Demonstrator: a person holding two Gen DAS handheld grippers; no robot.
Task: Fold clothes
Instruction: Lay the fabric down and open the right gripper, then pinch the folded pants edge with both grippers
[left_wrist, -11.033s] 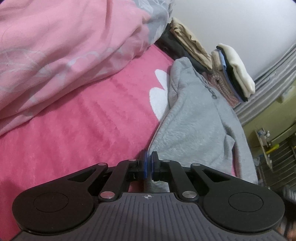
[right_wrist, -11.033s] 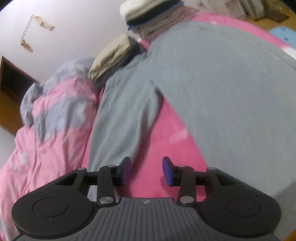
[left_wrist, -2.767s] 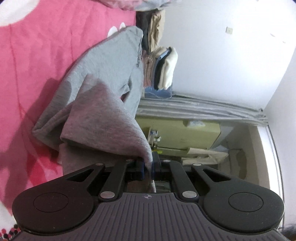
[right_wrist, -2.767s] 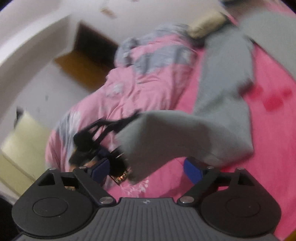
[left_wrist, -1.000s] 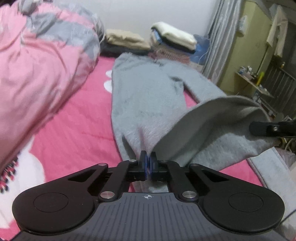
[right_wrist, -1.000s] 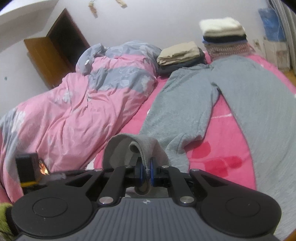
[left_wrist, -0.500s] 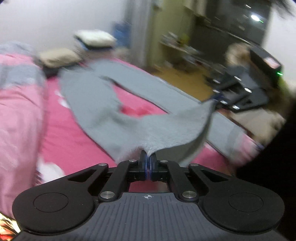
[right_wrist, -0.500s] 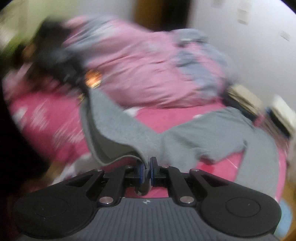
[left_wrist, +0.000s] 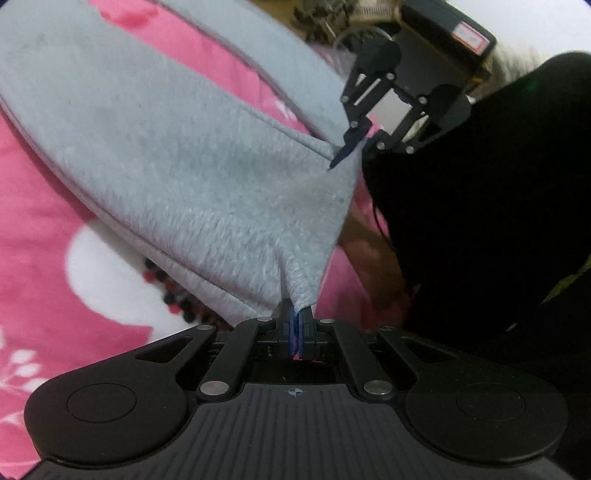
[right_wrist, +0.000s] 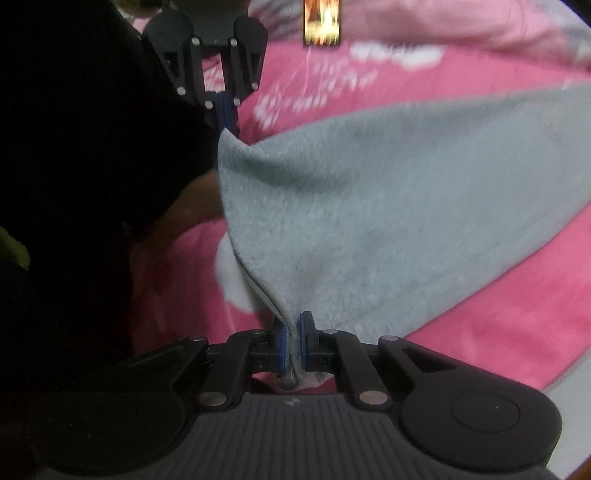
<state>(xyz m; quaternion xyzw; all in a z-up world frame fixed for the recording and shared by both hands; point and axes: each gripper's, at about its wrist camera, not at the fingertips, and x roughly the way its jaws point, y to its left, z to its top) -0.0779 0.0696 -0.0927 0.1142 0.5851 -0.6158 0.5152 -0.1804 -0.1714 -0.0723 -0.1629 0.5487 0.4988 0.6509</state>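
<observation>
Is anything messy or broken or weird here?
Nothing looks broken or spilled. The grey garment is stretched between the left gripper and the right gripper, each clamped on a corner of its end. The rest lies on the pink bedcover. That looks normal for folding.

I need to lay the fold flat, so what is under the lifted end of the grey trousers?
Under the grey trousers lies the pink blanket with white patches. What the cloth covers cannot be seen.
</observation>
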